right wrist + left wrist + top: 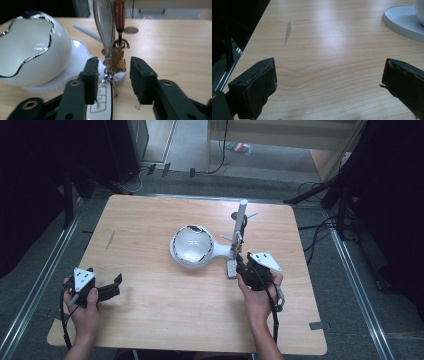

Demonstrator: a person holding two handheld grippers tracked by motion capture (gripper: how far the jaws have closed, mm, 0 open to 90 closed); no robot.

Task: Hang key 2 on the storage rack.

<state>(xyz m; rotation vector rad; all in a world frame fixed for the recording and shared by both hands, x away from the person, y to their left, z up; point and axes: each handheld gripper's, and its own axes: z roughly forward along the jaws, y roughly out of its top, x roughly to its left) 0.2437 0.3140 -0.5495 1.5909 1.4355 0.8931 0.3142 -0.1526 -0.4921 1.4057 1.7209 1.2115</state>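
Note:
A white key fob [232, 268] [102, 100] lies on the table at the foot of a white stand [220, 251], its ring joined to a bunch of small brass charms [117, 60]. The bunch hangs from a chrome loop [103, 25] beside an orange strap [119, 15] on the stand's upright post [241, 217]. My right gripper [241, 262] [113, 72] is open, its jaws on either side of the fob and ring, and the pads press on nothing. My left gripper [118, 286] [329, 72] rests open and empty at the table's left front.
A white egg-shaped bowl [192, 245] [30, 47] with a jagged chrome rim sits on the stand's round base [402, 20], left of the post. A grey smear [287, 31] marks the wood. A cable port [131, 30] lies behind the post. Cables run on the floor around the table.

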